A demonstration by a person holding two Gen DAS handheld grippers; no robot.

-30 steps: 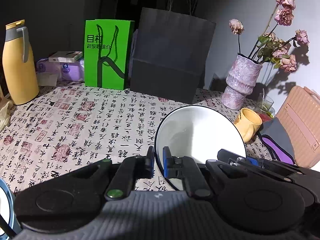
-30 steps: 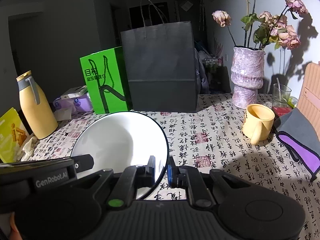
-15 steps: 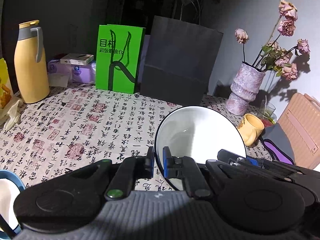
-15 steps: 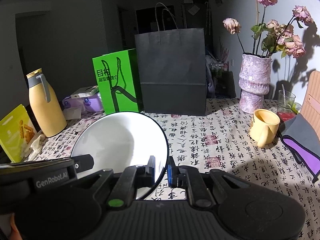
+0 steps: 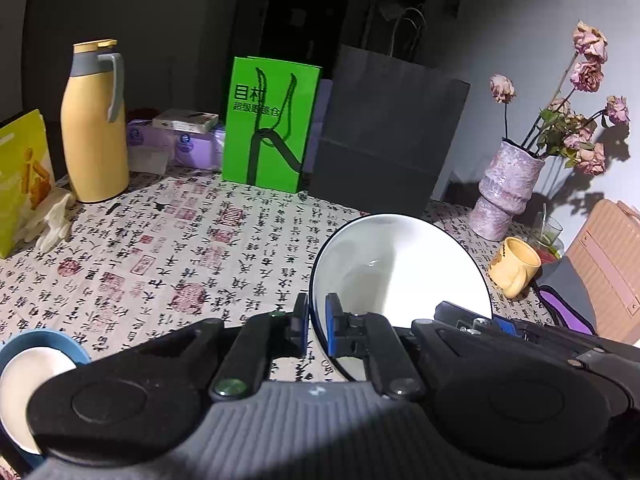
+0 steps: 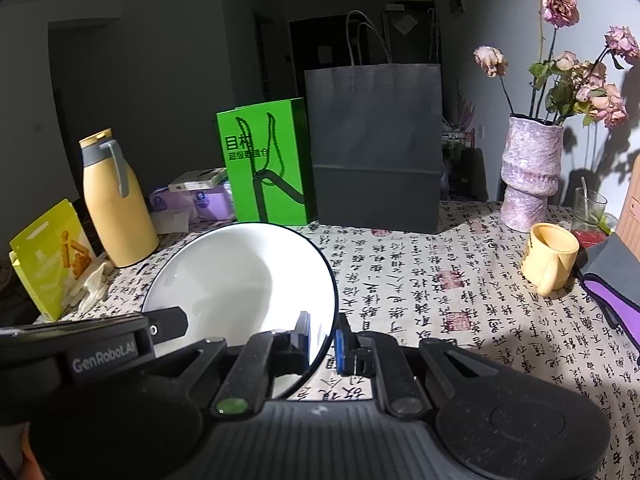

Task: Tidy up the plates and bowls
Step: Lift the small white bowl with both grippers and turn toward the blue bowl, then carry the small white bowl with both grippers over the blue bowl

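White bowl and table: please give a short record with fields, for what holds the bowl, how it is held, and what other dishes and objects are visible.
held item: white bowl with dark rim
left gripper: shut on the bowl's rim
right gripper: shut on the opposite rim
bowl pose: lifted, tilted
other dish: blue-rimmed dish, lower left of the left wrist view
table: calligraphy-print cloth
nearby: yellow mug, green bag, dark paper bag, flower vase, yellow flask
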